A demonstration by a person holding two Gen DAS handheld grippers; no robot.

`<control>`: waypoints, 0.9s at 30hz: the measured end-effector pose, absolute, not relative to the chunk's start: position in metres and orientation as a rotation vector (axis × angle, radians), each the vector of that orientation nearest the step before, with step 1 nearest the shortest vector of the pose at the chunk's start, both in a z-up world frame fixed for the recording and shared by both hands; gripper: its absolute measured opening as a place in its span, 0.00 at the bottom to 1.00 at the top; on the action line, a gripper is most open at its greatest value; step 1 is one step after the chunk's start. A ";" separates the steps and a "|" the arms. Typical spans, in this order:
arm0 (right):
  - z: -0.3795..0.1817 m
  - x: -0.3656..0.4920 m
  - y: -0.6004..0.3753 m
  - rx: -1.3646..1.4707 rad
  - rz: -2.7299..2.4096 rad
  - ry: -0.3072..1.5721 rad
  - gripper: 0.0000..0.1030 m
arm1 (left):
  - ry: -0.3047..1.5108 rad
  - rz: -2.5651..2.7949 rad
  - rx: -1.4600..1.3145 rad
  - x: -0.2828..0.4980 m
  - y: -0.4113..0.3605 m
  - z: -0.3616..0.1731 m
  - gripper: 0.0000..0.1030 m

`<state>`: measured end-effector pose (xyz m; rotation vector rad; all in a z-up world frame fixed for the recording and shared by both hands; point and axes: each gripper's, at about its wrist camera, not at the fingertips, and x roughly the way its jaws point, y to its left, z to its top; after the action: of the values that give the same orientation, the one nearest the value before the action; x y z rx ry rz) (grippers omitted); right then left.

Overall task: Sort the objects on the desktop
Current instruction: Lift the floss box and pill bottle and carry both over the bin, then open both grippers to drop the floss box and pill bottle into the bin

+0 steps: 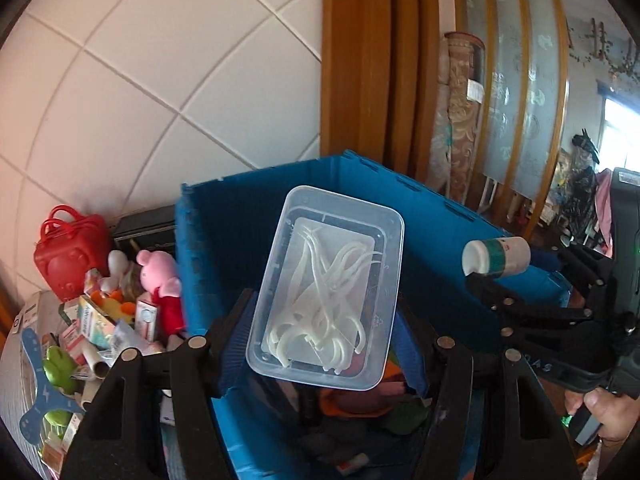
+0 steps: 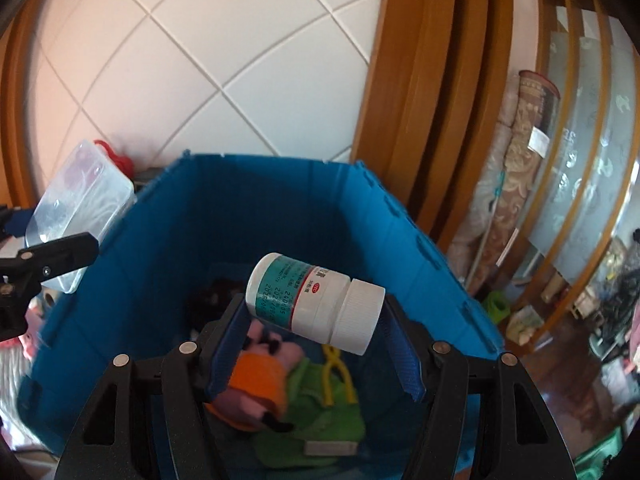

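My left gripper (image 1: 324, 320) is shut on a clear plastic container (image 1: 328, 280) with several white floss picks inside. It hangs tilted over the open blue crate (image 1: 436, 232). To its right, my right gripper (image 1: 516, 272) holds a white medicine bottle (image 1: 496, 256). In the right wrist view the right gripper (image 2: 314, 312) is shut on this green-labelled bottle (image 2: 312, 300), which lies sideways between the blue pads, cap to the right, above the crate (image 2: 160, 240). The left gripper (image 2: 40, 236) and its container (image 2: 80, 208) show at the left edge.
Inside the crate lie a pink and orange plush (image 2: 256, 376), a green cloth (image 2: 320, 412), yellow pliers (image 2: 340, 376) and a small white box (image 2: 330, 448). Left of the crate are a red toy bag (image 1: 72, 256), a pink pig plush (image 1: 160, 280) and small boxes (image 1: 92, 320). A wooden door frame (image 1: 360, 60) stands behind.
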<state>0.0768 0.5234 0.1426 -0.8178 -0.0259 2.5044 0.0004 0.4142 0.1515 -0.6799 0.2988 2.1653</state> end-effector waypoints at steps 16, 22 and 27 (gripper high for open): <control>0.103 0.080 0.599 -0.925 2.553 -0.005 0.64 | 0.468 2.193 -0.812 0.012 0.478 0.116 0.62; 0.103 0.075 0.606 -0.904 2.539 -0.010 0.64 | 0.478 2.207 -0.829 0.011 0.477 0.113 0.62; 0.102 0.074 0.608 -0.908 2.509 -0.004 0.64 | 0.488 2.213 -0.840 0.010 0.478 0.111 0.70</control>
<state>0.0742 0.6081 0.1025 -0.9085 -0.0044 2.5092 0.0101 0.4780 0.1107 -0.8403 0.4885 2.2129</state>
